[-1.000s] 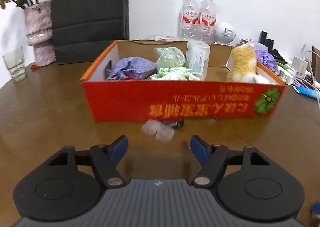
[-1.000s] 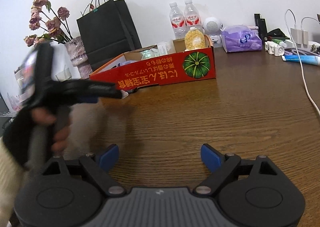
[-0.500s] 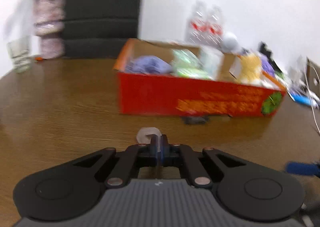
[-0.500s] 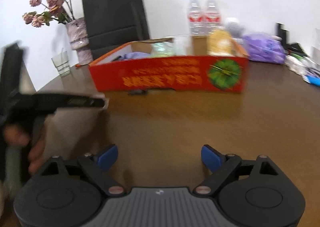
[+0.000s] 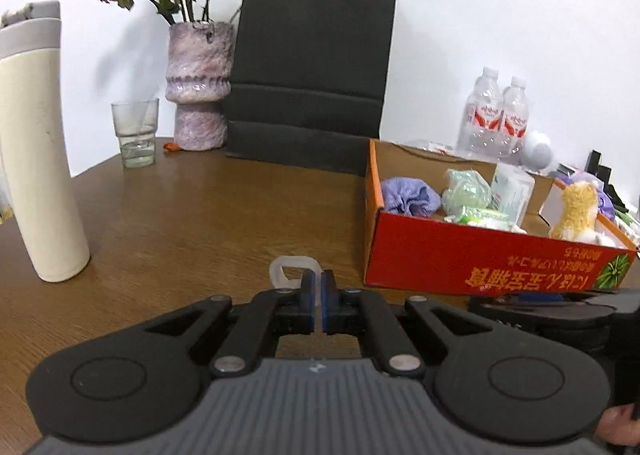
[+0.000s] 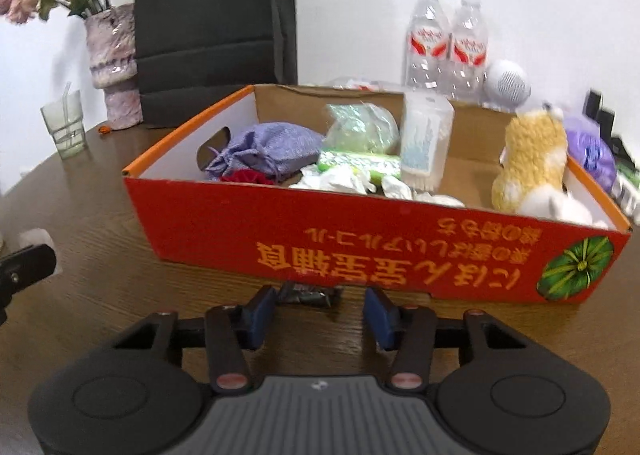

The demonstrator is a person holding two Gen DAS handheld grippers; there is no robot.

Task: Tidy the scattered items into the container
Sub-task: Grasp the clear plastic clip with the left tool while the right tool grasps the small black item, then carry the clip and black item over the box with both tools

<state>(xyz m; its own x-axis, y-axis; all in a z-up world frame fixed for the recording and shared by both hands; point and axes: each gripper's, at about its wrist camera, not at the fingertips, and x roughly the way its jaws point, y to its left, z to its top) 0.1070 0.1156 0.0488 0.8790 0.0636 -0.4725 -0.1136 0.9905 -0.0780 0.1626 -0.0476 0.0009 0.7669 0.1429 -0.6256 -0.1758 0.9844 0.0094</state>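
The dark wrapped packet [image 6: 310, 294] lies crosswise just ahead between the closing right gripper [image 6: 320, 315] jaws, against the red box [image 6: 360, 251], while the left gripper [image 5: 319, 297] pinches a translucent clip [image 5: 294, 269].

The brown wooden table [image 5: 208, 207] bears a red box [image 6: 360, 243], vase [image 5: 199, 91] and glass [image 5: 136, 133].

Each claw is matte black: two round discs low in the frame, angled link arms with silver rivets, a ribbed grey body at bottom centre. Left claw [image 5: 319, 297] and right claw [image 6: 319, 313] carry blue pads.
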